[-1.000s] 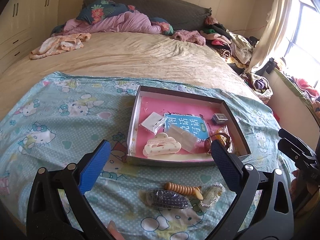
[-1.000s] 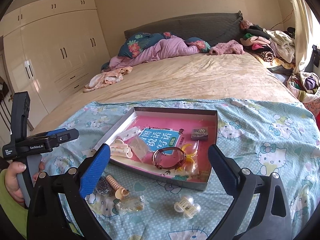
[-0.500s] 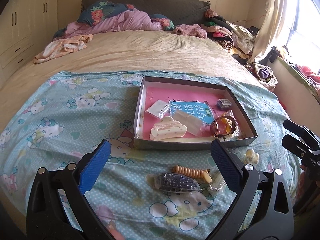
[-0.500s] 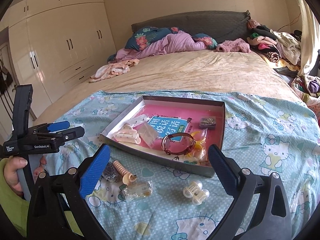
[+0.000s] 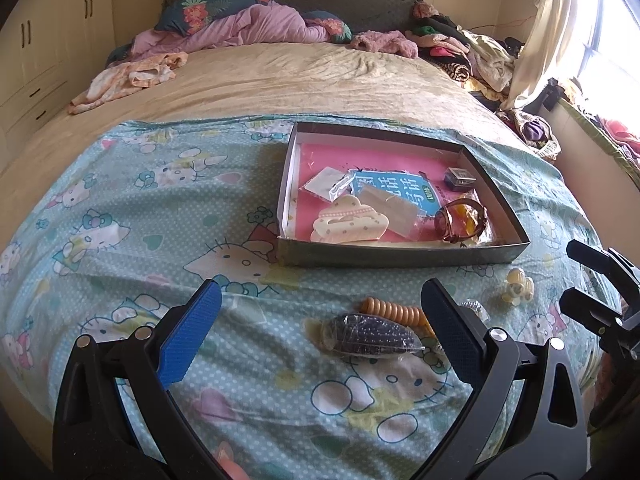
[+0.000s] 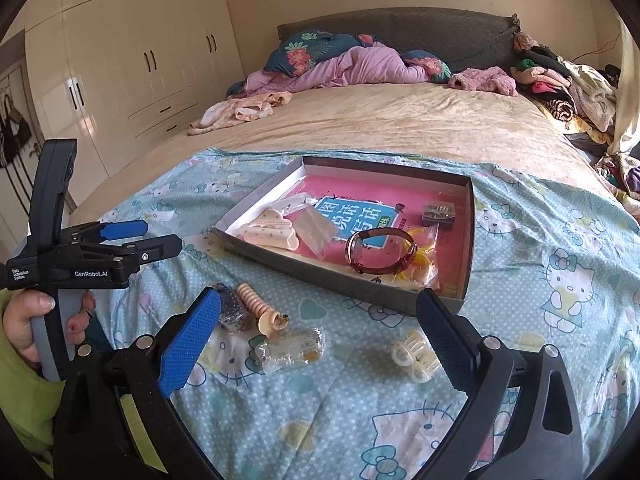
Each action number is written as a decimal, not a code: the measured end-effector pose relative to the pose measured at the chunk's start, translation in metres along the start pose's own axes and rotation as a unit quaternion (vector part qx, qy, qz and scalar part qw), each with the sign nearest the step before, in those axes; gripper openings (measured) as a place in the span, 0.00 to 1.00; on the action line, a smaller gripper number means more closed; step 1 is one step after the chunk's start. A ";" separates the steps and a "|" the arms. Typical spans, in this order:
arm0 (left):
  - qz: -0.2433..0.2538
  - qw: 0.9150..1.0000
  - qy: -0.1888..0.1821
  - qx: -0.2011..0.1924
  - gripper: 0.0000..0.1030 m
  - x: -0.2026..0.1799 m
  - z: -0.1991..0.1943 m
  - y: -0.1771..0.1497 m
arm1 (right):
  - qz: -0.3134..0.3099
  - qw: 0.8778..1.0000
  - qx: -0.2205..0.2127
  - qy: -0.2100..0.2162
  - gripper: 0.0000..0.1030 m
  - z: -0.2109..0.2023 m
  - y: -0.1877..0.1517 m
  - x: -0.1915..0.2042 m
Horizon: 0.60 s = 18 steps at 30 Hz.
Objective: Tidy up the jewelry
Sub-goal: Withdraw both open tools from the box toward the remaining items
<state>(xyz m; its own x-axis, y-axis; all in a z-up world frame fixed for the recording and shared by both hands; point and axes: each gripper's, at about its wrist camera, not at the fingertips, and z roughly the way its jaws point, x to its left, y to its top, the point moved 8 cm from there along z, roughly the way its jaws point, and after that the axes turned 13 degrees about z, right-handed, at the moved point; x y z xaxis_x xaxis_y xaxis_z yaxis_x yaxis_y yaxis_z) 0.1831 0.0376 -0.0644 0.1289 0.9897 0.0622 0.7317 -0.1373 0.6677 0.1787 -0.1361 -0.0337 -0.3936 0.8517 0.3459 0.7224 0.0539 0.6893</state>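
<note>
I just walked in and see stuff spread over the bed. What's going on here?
A person is sorting jewelry and hair accessories with a handheld gripper in each hand. The left gripper and right gripper are both open and hold nothing. The tray already holds a watch, a cream hair claw and some small bags. Outside it on the sheet lie a beaded spiral piece, a dark bagged item, a clear bagged item and a small pale claw clip.

Left gripper (image 6: pixel 132 236) body — "GenRobot.AI", "Data Acquisition System"; blue booklet (image 6: pixel 356 220) in box — large Chinese characters, unclear.
</note>
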 end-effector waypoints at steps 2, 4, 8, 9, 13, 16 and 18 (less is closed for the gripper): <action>-0.001 1.000 -0.003 0.005 0.91 0.001 0.002 -0.004 | -0.004 1.000 0.006 -0.001 0.95 0.004 -0.005 0.001; -0.002 1.000 -0.005 0.011 0.91 0.001 0.005 -0.009 | -0.006 1.000 0.015 -0.001 0.95 0.009 -0.011 0.003; -0.002 1.000 -0.008 0.026 0.91 0.002 0.013 -0.017 | -0.016 0.999 0.031 -0.003 0.95 0.021 -0.023 0.007; -0.001 1.000 -0.010 0.029 0.91 0.001 0.014 -0.018 | -0.018 0.999 0.035 -0.003 0.95 0.024 -0.025 0.008; 0.003 0.999 -0.016 0.040 0.91 -0.004 0.020 -0.023 | -0.025 0.998 0.052 -0.008 0.95 0.037 -0.037 0.008; 0.007 0.999 -0.021 0.047 0.91 -0.008 0.025 -0.027 | -0.032 0.997 0.062 -0.011 0.95 0.046 -0.045 0.007; 0.008 0.998 -0.026 0.052 0.91 -0.011 0.028 -0.030 | -0.034 0.997 0.071 -0.012 0.95 0.052 -0.051 0.006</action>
<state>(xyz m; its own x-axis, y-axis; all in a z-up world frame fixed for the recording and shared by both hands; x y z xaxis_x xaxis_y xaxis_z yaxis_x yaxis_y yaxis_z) 0.1788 0.0296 -0.1056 0.1743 0.9842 0.0316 0.7945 -0.1595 0.5860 0.1691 -0.1067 -0.0997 -0.4324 0.8557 0.2843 0.7679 0.1841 0.6136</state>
